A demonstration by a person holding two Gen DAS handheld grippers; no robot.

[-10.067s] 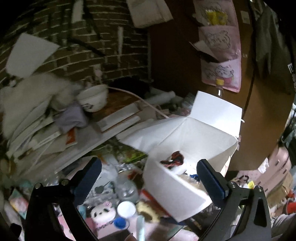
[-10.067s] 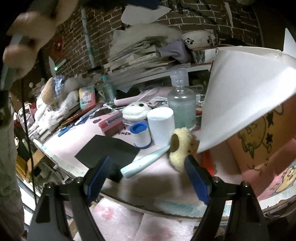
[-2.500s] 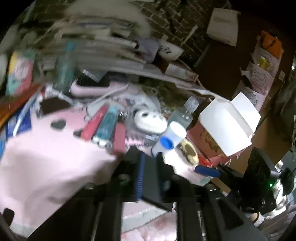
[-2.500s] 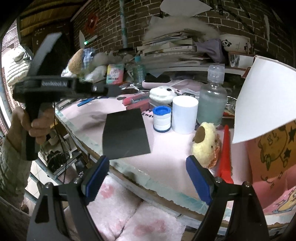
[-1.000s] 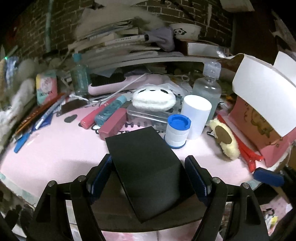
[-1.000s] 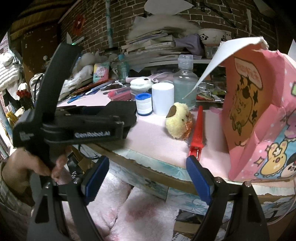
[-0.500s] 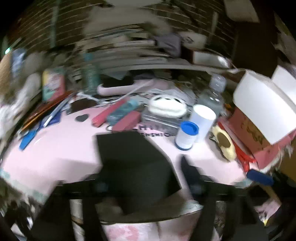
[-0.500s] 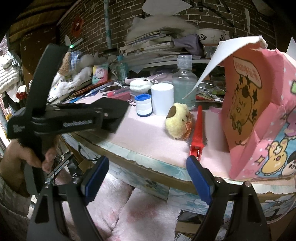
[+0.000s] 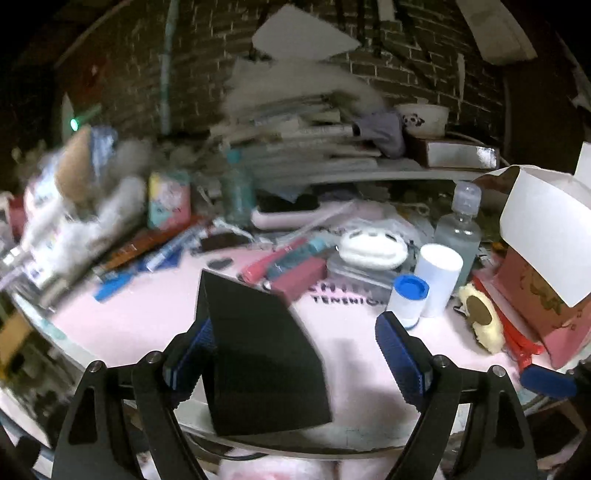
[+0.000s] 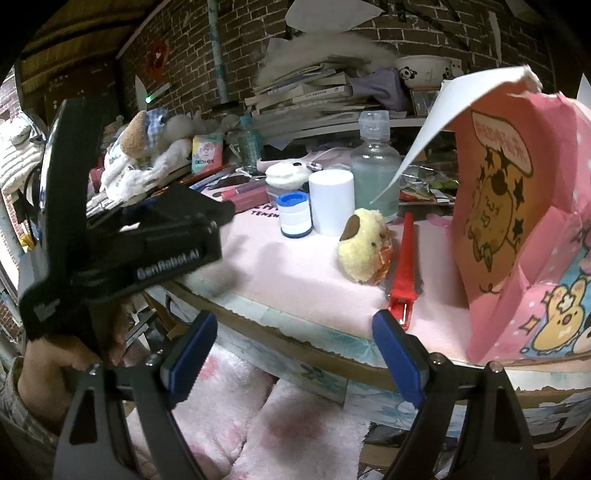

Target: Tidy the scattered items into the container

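The left gripper (image 9: pixel 293 354) stands wide, having just opened; a black box (image 9: pixel 258 350) leans against its left finger. The right gripper (image 10: pixel 293 356) gapes empty. Pink mat (image 10: pixel 295 273), brick wall (image 10: pixel 424 33). One plush (image 10: pixel 364 249), one red clip (image 10: pixel 404 266); pink container (image 10: pixel 517 206) at three o'clock.

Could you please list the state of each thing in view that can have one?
Left hand-held gripper: open, black card beside its left finger.
Right hand-held gripper: open, empty.
Black card: tilted, overhanging the table edge.
Pink box: flaps open.
Clear bottle: upright, capped.
White cylinder: upright.
Red clip: lying flat.
Yellow plush: on its side.
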